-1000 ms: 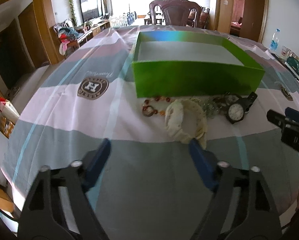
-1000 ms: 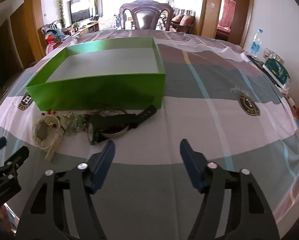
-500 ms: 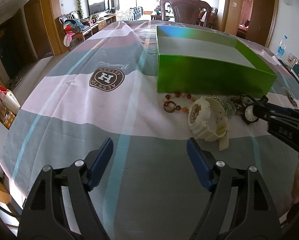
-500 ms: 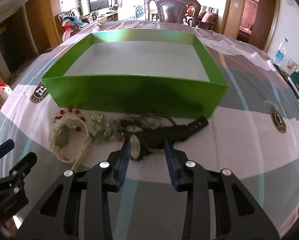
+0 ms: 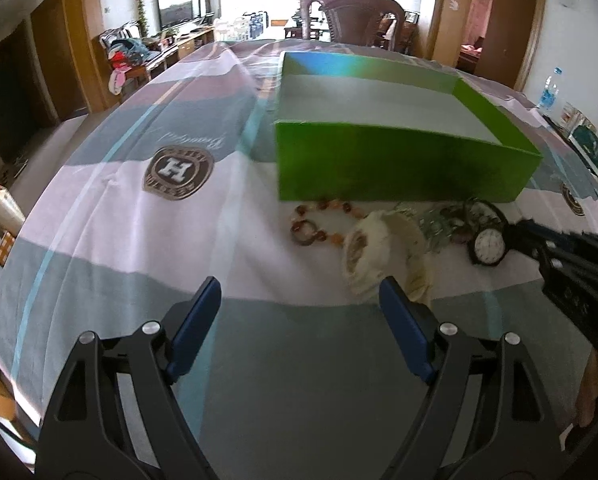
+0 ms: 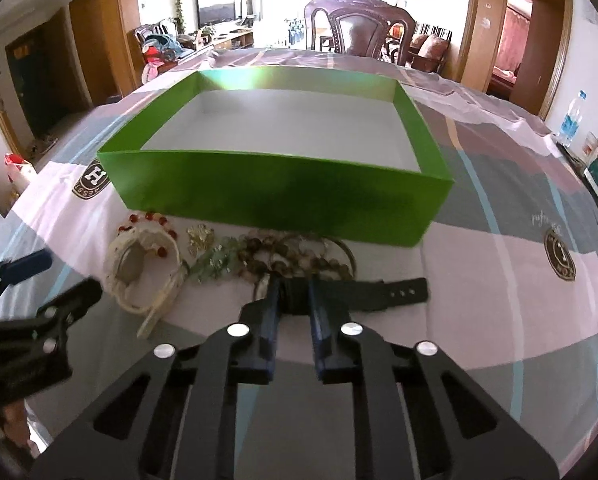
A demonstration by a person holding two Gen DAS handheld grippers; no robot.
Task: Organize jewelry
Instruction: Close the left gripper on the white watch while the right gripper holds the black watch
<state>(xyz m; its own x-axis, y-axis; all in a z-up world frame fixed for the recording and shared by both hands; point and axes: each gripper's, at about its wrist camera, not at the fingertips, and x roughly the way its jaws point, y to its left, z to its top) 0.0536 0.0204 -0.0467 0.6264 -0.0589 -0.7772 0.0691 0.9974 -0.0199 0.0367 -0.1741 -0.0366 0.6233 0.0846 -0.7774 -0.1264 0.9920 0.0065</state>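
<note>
An open green box [image 6: 283, 196] [image 5: 399, 168] with a white floor stands on the table. In front of it lies a pile of jewelry: a cream watch [image 5: 379, 248] [image 6: 139, 264], a red bead bracelet [image 5: 323, 220], green and brown beads [image 6: 267, 256], and a black watch [image 5: 489, 246] with its strap [image 6: 383, 292] stretched right. My right gripper [image 6: 293, 300] is shut on the black watch's body. My left gripper [image 5: 299, 304] is open and empty, just short of the cream watch.
The table has a striped cloth [image 5: 139, 240] with round logos [image 5: 178, 174]. A wooden chair [image 6: 359, 28] stands at the far end. A water bottle [image 6: 573, 120] and small items sit at the right edge.
My right gripper moved forward to the pile and closed from wide open onto the black watch. My left gripper shifted slightly and stayed open.
</note>
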